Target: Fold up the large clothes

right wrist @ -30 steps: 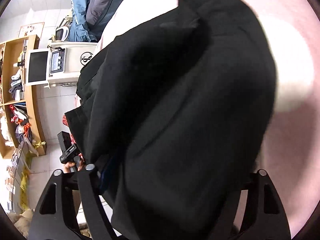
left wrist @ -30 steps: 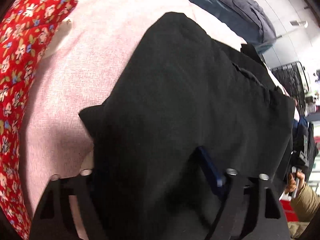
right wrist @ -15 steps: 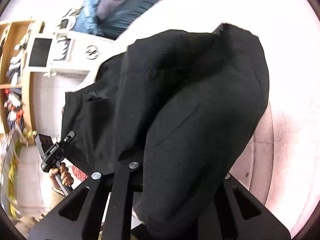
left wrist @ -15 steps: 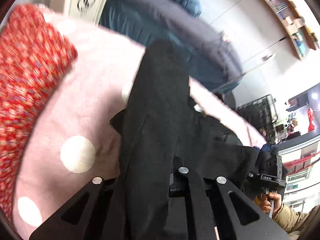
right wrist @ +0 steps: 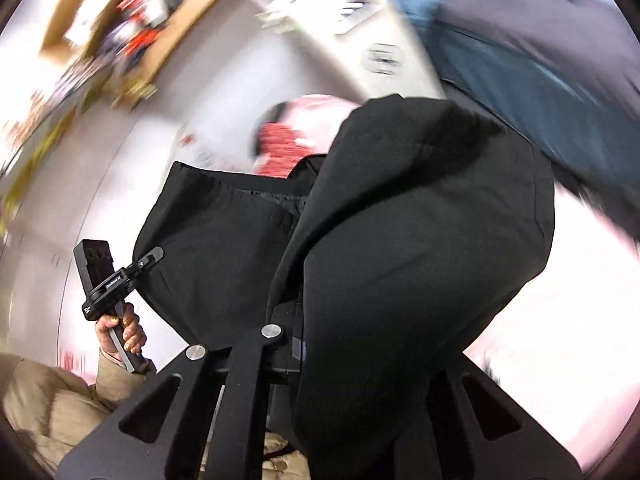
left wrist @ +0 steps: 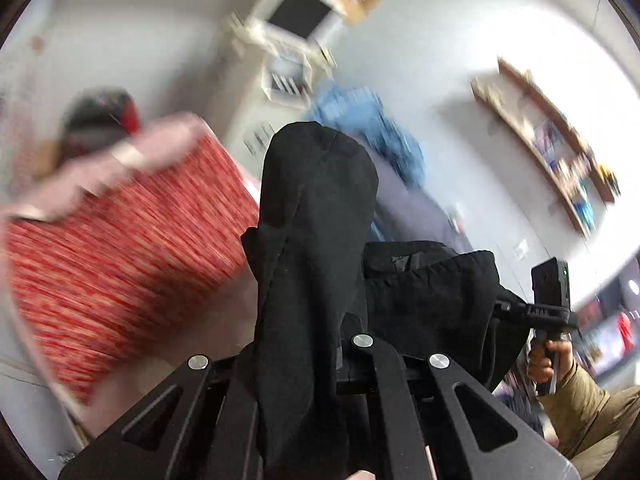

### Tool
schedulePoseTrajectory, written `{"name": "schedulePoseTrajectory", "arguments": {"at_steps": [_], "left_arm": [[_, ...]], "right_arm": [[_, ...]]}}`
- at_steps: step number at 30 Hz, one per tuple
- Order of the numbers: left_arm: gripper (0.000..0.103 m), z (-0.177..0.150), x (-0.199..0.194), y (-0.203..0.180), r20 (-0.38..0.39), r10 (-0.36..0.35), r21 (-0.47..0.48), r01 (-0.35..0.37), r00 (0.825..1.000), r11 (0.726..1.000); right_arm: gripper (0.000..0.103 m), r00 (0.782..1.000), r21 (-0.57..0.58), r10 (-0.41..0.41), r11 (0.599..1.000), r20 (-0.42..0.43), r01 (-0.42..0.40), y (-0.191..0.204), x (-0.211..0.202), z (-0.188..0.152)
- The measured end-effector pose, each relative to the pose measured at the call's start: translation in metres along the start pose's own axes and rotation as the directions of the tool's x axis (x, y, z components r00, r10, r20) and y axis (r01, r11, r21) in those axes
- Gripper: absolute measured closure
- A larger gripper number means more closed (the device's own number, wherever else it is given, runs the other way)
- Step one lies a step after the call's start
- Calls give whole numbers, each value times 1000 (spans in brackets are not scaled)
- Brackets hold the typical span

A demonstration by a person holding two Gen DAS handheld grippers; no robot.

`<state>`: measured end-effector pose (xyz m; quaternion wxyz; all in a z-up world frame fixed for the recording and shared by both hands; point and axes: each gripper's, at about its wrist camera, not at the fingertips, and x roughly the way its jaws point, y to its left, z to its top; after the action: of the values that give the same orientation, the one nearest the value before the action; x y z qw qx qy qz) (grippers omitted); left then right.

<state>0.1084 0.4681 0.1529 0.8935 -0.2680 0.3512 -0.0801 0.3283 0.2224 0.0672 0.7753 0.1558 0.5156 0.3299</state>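
- The black garment [left wrist: 316, 208] is matt woven cloth, soft, with stitched seams.
- The left gripper [left wrist: 308, 356] has matt black plastic fingers with shiny round metal screw heads.
- The right gripper [right wrist: 348, 344] has the same matt black plastic and bright metal screws.
- The red patterned fabric [left wrist: 120, 256] is cloth; its finish is blurred.
- The pink cover [right wrist: 560, 320] looks like soft matt cloth.
- The tan sleeve [right wrist: 52, 396] is matt, creased cloth.
- The shelf [left wrist: 552, 140] looks wooden.

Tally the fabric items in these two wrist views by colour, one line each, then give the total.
Black: 1, the black garment, clamped in both the left gripper and the right gripper.
Red patterned: 1, the red floral cloth.
Pink: 1, the pink cover.
Blue: 1, the blue heap; blur hides how many pieces.
Total: 4
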Motion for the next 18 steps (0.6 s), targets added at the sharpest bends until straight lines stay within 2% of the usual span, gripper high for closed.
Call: {"name": "schedulePoseTrajectory", "arguments": {"at_steps": [2, 4, 6, 8, 10, 13, 14, 16, 18], "left_arm": [[98, 12, -36, 19, 81, 61, -38, -58, 995, 998], [98, 19, -69, 40, 157, 127, -79, -116, 979, 990], [98, 24, -91, 70, 218, 236, -123, -213, 947, 969], [98, 25, -96, 104, 230, 311, -191, -271, 922, 944], [98, 20, -87, 149, 218, 380, -285, -313, 899, 906], [98, 11, -62, 208, 155, 411, -396, -325, 898, 859], [98, 4, -47, 231, 124, 426, -432, -337, 896, 836], [97, -10, -20, 271, 46, 454, -495, -375, 890, 784], [88, -25, -8, 300, 26, 453, -565, -361, 891, 742]], "right_arm": [[93, 999, -112, 29, 993, -35, -33, 34, 29, 48], [93, 996, -219, 49, 974, -79, -65, 70, 69, 101], [93, 992, -257, 62, 962, -114, -90, 92, 110, 142], [93, 988, -284, 36, 956, -148, -77, 107, 166, 190], [92, 985, -261, -9, 965, -174, -37, 106, 217, 225], [92, 973, -125, -100, 989, -209, 74, 77, 291, 261], [89, 970, -20, -125, 992, -209, 124, 58, 316, 268], [83, 967, 92, -154, 980, -205, 175, 37, 344, 266], [82, 952, 117, -253, 954, -175, 275, 23, 361, 252]]}}
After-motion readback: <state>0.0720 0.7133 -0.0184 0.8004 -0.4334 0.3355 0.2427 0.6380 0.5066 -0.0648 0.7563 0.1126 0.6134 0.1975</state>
